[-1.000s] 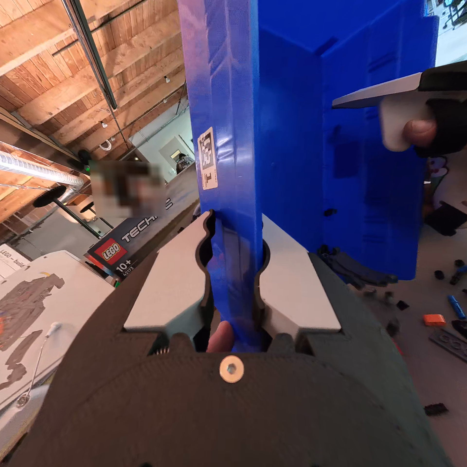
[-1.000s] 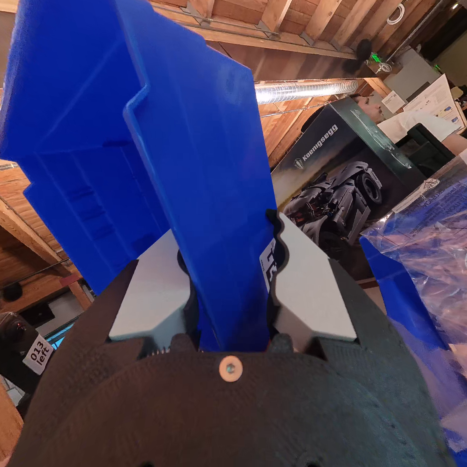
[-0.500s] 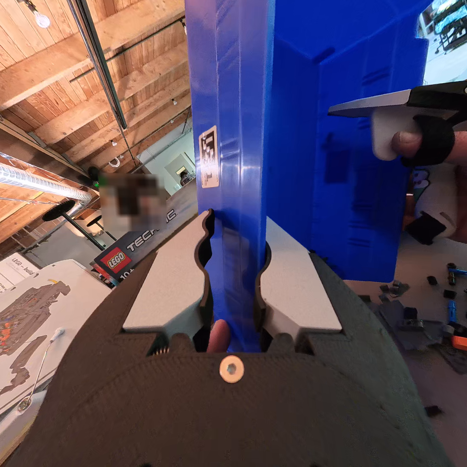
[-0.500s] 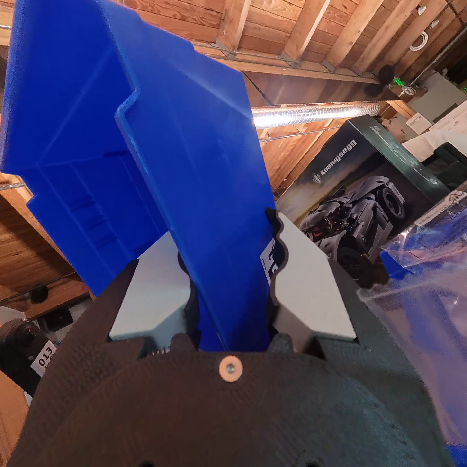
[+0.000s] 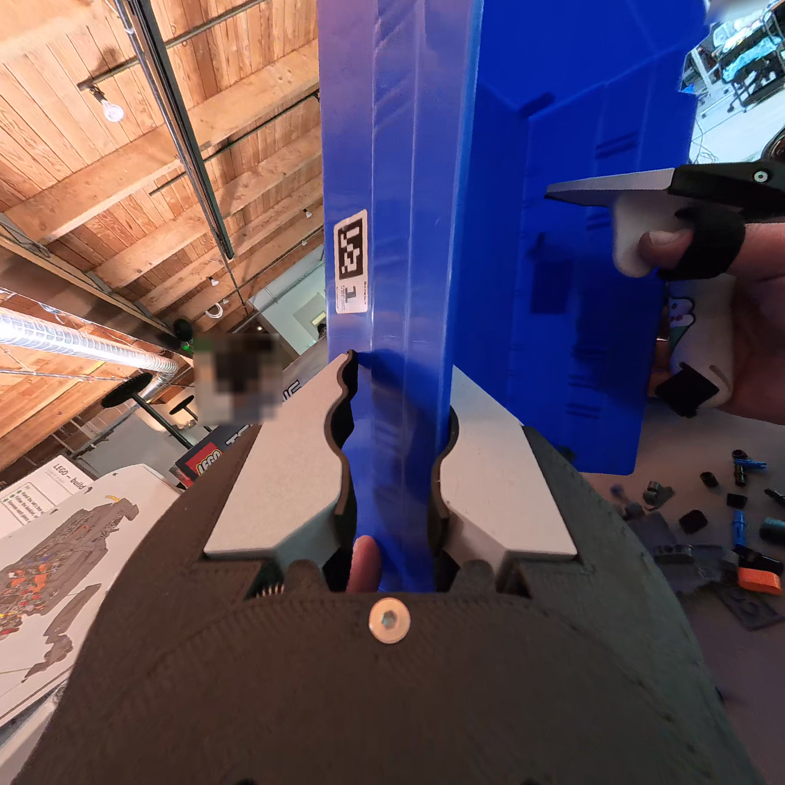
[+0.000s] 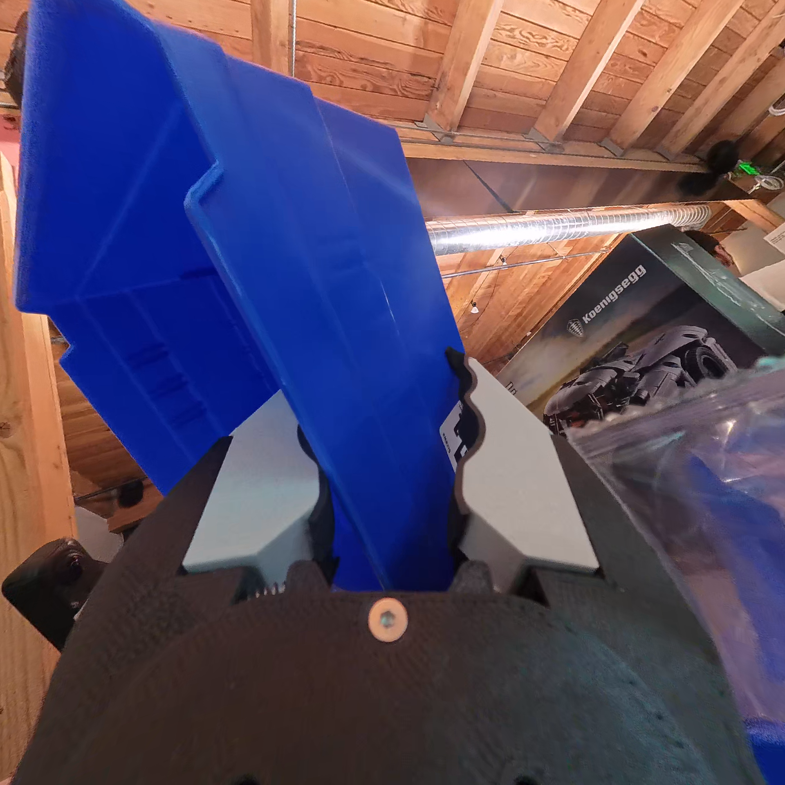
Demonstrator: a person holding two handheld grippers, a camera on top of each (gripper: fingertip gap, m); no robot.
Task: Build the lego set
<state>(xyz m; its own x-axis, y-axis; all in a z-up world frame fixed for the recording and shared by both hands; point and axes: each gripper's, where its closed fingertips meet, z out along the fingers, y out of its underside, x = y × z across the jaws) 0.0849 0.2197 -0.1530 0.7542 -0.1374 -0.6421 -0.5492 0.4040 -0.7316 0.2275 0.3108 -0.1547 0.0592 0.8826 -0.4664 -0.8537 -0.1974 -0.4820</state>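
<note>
Left wrist view: timber ceiling behind; my left gripper (image 5: pixel 395 463) is clamped on the rim of the blue bin (image 5: pixel 424 255), whose long axis rises straight ahead. Loose lego pieces (image 5: pixel 739 552) lie on the table (image 5: pixel 743 701) to its lower right, below my right gripper (image 5: pixel 611 193).

Right wrist view: joists overhead; my right gripper (image 6: pixel 388 471) pinches the bin's wall (image 6: pixel 323 340), which tilts up-left.
</note>
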